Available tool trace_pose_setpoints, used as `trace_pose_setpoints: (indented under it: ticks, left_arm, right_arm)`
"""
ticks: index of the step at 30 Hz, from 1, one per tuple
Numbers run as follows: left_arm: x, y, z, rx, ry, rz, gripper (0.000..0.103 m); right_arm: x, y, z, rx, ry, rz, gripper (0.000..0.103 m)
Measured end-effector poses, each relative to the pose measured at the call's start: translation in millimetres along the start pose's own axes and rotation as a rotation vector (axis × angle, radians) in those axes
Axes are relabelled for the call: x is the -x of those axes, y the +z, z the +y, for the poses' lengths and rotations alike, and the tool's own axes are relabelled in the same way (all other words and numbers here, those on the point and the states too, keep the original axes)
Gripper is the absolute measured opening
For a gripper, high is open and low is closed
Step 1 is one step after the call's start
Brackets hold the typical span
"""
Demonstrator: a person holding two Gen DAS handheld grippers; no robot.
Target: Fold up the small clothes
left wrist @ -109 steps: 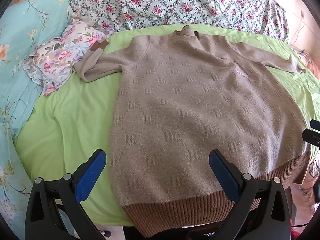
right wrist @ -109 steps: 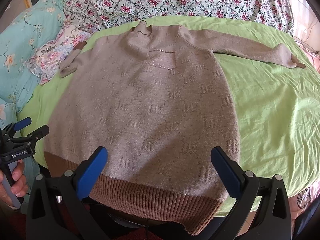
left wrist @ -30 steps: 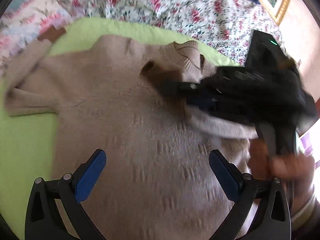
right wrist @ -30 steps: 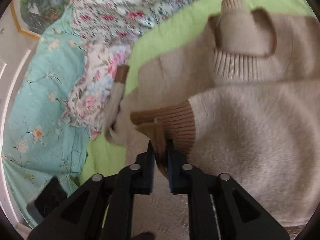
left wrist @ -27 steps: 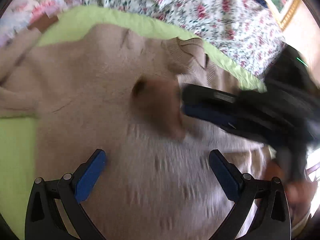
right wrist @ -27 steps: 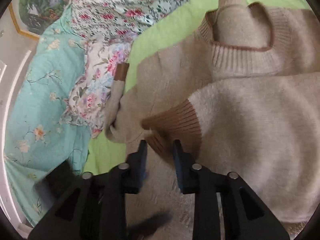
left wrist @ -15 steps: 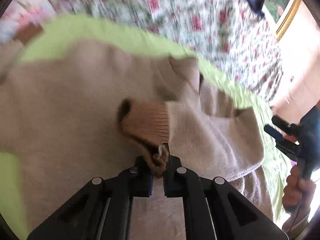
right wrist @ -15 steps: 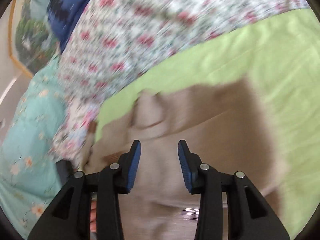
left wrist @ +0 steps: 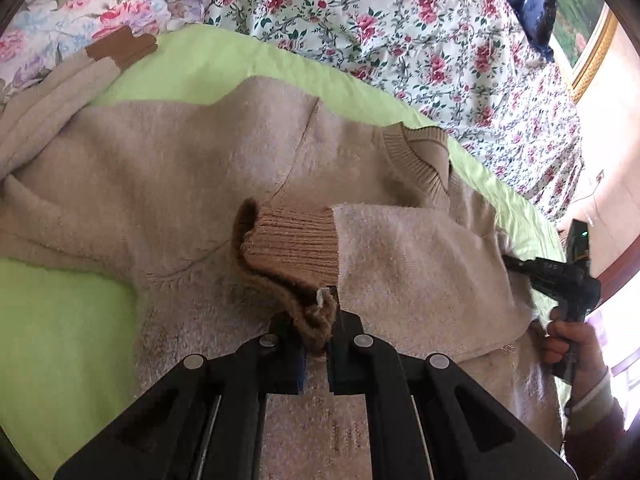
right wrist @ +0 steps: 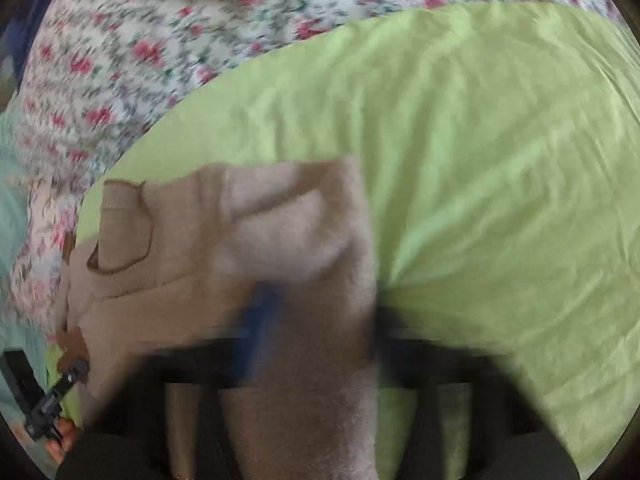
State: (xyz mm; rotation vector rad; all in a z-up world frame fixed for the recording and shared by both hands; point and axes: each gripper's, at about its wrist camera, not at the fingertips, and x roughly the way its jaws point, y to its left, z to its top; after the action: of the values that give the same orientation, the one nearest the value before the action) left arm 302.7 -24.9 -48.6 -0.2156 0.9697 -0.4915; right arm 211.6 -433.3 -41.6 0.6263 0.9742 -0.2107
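Observation:
A beige knit sweater [left wrist: 168,168] lies flat on a lime green sheet [left wrist: 60,320]. Its right sleeve [left wrist: 404,256] is folded across the chest, ending in a brown ribbed cuff [left wrist: 288,244]. My left gripper [left wrist: 317,340] is shut on that cuff's lower edge. The ribbed collar [left wrist: 416,156] lies beyond it. My right gripper [right wrist: 316,324] is blurred and open over the sweater's right side [right wrist: 288,248], holding nothing; it also shows in the left wrist view [left wrist: 548,268], at the folded shoulder. The left sleeve [left wrist: 52,92] stretches out to the far left.
Floral bedding [left wrist: 400,28] is piled along the far side of the bed, with a dark blue pillow [left wrist: 528,0] behind it. A pastel floral cloth [left wrist: 80,4] lies under the left sleeve's cuff. Bare green sheet [right wrist: 500,160] spreads right of the sweater.
The right gripper carried the right sleeve's cuff across the chest and let go. The left gripper closed on the cuff. The right gripper then drew back to the sweater's right side, jaws wider.

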Motion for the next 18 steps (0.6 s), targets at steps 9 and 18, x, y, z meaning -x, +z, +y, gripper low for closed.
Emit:
trace_pose_setpoints:
  ticks: [9, 18]
  left_arm:
    - [-24, 8, -47, -0.121, 0.028, 0.012, 0.006]
    - [-22, 10, -41, -0.146, 0.028, 0.025, 0.006]
  right_arm:
    - [41, 1, -27, 0.018, -0.154, -0.115, 0.008]
    - [78, -28, 4, 0.066, -0.172, -0.188, 0.027]
